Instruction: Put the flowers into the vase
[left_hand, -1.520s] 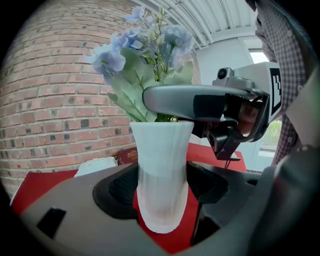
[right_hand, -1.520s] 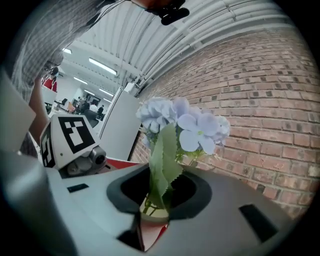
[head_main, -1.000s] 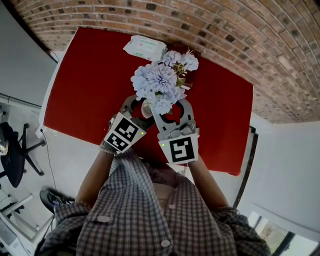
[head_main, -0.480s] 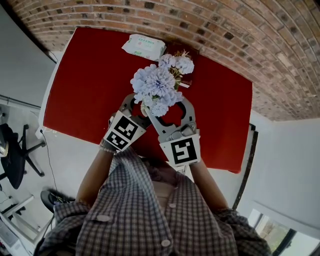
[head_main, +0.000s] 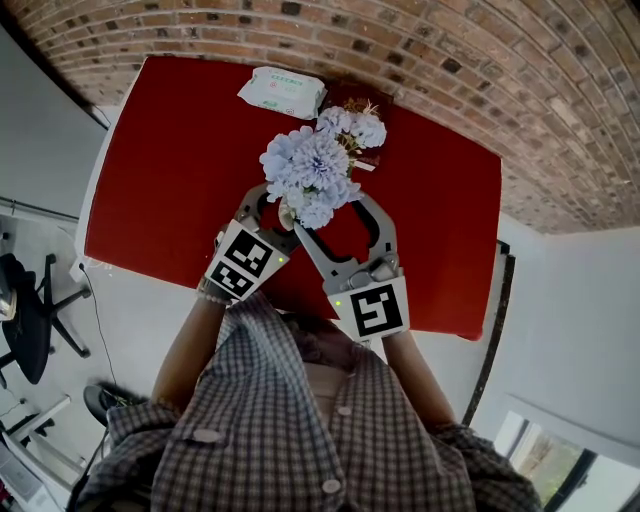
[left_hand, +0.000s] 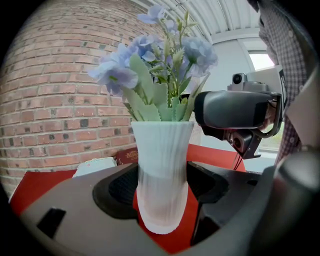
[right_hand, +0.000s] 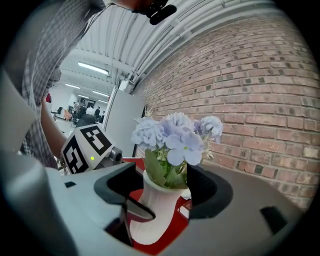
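Note:
A bunch of pale blue flowers (head_main: 312, 172) stands in a white ribbed vase (left_hand: 162, 175) on the red table (head_main: 170, 170). From the head view the blooms hide most of the vase. My left gripper (left_hand: 162, 186) is shut on the vase's lower body, a pad on each side. My right gripper (right_hand: 165, 188) has its jaws either side of the vase's neck (right_hand: 156, 197) and the stems. They are opening and touch neither. In the head view the left gripper (head_main: 280, 212) sits left of the vase and the right gripper (head_main: 332, 210) spreads wide below the blooms.
A white wipes packet (head_main: 282, 91) lies near the table's far edge, with a dark red box (head_main: 352, 99) beside it behind the flowers. A brick wall (head_main: 480, 70) runs just past the table. An office chair (head_main: 25, 310) stands on the floor at left.
The right gripper's jaws have spread apart, letting go of the flower stems. The flowers stay upright in the vase. The left gripper has kept its hold.

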